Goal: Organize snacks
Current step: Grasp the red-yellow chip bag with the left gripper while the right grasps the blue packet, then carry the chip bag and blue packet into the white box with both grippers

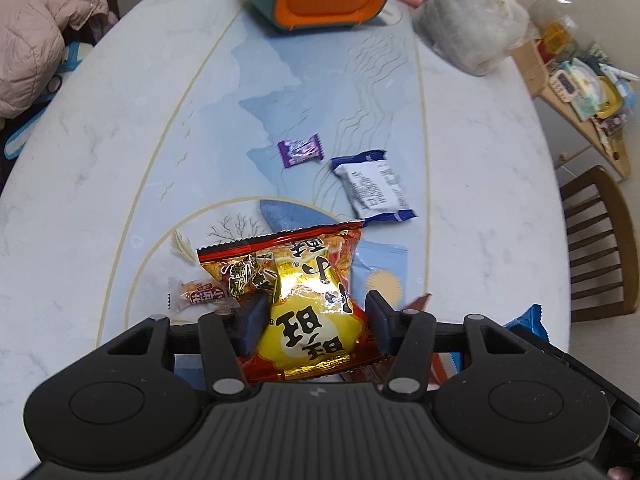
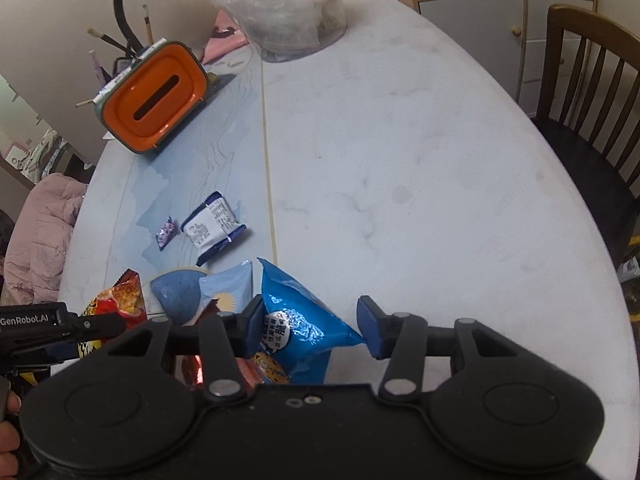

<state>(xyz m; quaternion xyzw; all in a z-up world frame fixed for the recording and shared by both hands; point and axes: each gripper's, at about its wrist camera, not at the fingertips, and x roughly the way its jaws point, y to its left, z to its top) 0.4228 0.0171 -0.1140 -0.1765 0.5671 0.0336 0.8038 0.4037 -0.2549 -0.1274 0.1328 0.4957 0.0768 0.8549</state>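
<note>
1. At the left of the pale marble-patterned table (image 1: 100,160), a small clear-wrapped orange snack (image 1: 196,294) lies just beside the left gripper (image 1: 316,322).
2. The left gripper clamps a crinkly red-and-gold foil snack bag (image 1: 308,300) between its dark blue pads, one pad pressing each side of the bag.
3. Beyond it lie a small purple candy wrapper (image 1: 301,150) and, just to its right, a white packet with dark blue ends (image 1: 374,188), both flat on the table.
4. A pale blue sachet with a sun print (image 1: 382,276) lies between the two held bags.
5. The right gripper (image 2: 310,326) pinches a shiny bright blue snack bag (image 2: 296,312), whose crumpled sides touch both pads.
6. At the table's far edge stand an orange-fronted green box with a slot (image 2: 154,98) and a clear plastic bag (image 2: 280,8).
</note>
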